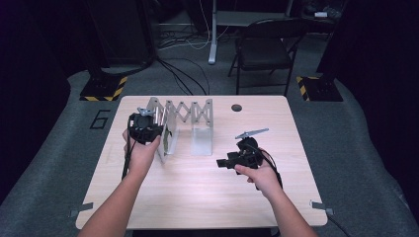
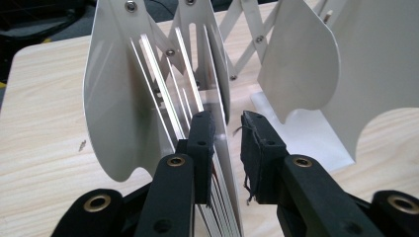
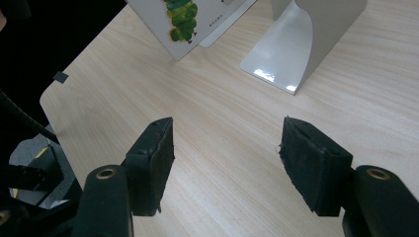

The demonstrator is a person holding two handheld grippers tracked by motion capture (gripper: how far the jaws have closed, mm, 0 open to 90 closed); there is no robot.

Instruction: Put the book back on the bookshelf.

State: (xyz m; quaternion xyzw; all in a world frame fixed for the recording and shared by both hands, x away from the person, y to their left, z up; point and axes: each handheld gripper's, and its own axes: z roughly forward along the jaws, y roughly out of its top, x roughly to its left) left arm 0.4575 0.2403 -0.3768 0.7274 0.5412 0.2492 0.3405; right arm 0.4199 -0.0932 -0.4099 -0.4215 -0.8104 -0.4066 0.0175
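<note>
Book point(image 2: 220, 148) first: a thin, white-covered one stands on edge in the leftmost slots of the expandable metal rack point(image 1: 185, 121), at the far left of the surface point(image 1: 207, 197). In the right gripper view its cover shows a green caterpillar picture point(image 3: 183, 17), so it looks like a children's picture book.

Left gripper point(image 2: 227, 140) is right on it. Its fingers point(image 2: 202, 143) sit narrowly parted, and the book's near edge runs up between them; one pad looks to be touching the cover, the other stands just off it. Whether there is real pressure yet, I can't tell. The book's long axis runs away from that gripper, in line with the rack's dividers point(image 2: 113, 108), so a straight pull back toward the person looks like the way out.

Right gripper point(image 3: 227, 163) hangs over bare wood near the right middle of the surface, well apart from the rack, fingers point(image 3: 153, 158) spread wide with nothing between them. It points toward the rack's end plate point(image 3: 301, 44).

Left hand point(image 1: 141, 155) is plainly the nearer one; my guess is it closes and draws the book clear.
</note>
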